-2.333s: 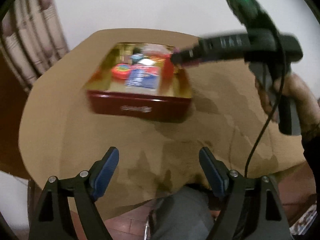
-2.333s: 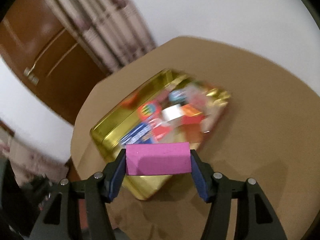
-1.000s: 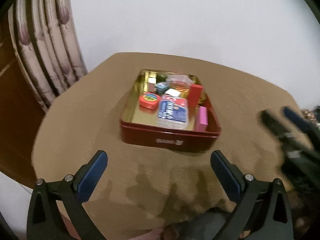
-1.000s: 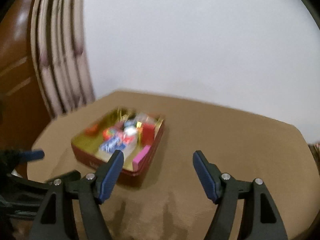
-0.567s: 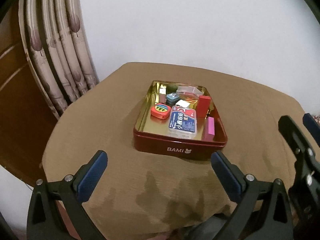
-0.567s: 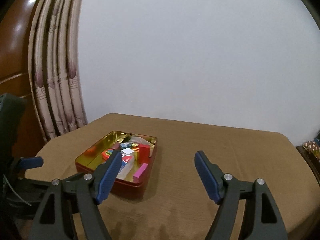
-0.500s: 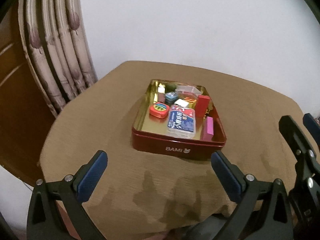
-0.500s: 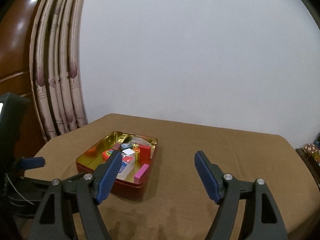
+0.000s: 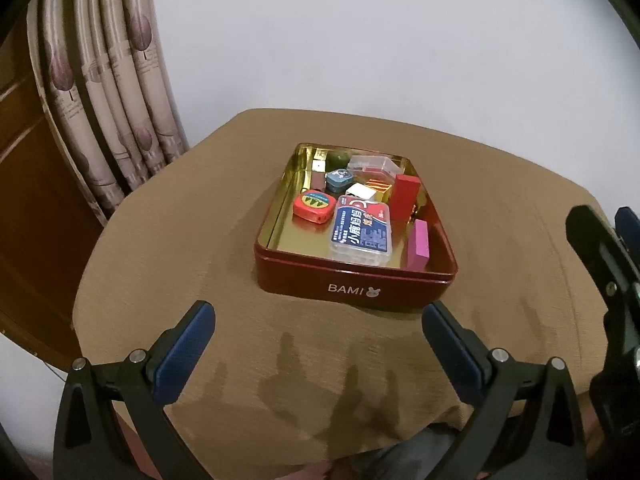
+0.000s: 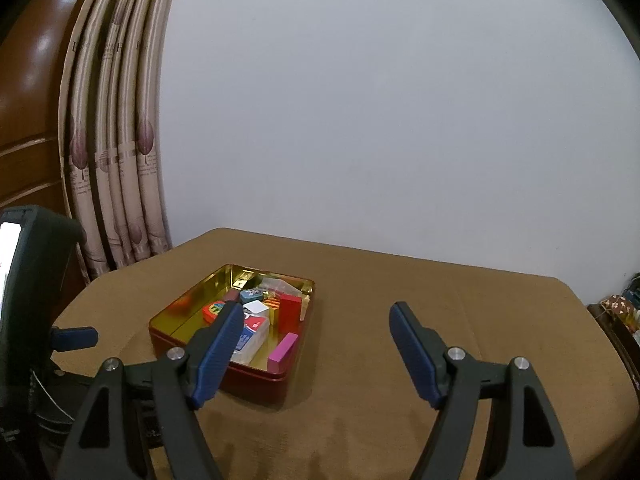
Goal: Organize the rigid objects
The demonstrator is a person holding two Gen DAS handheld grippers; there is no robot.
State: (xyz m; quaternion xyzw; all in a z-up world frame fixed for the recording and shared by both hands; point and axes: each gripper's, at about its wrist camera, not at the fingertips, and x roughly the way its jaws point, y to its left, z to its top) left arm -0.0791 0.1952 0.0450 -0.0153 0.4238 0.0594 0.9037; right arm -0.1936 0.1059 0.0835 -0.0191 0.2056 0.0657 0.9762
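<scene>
Step in hand: we judge the sorting close to done, since every small item we can see lies inside the red BAMI tin point(image 9: 355, 288) and none sits loose on the brown tablecloth point(image 9: 168, 264).
Left gripper point(image 9: 316, 344): released, jaws wide apart, nothing between them, hovering short of the tin's near wall.
Right gripper point(image 10: 316, 344): released and empty, held back from the tin and to its right.
Pink block point(image 9: 419, 244): inside the tin, lying along its right wall at the near corner.
Other contents: red block point(image 9: 405, 197) upright just behind the pink one; clear card case with blue label point(image 9: 362, 234) in the middle; red tape measure point(image 9: 314, 209) to its left.
Next move: we would scan the cloth beyond the frame edges for any stray piece; if none, both grippers can rest.
</scene>
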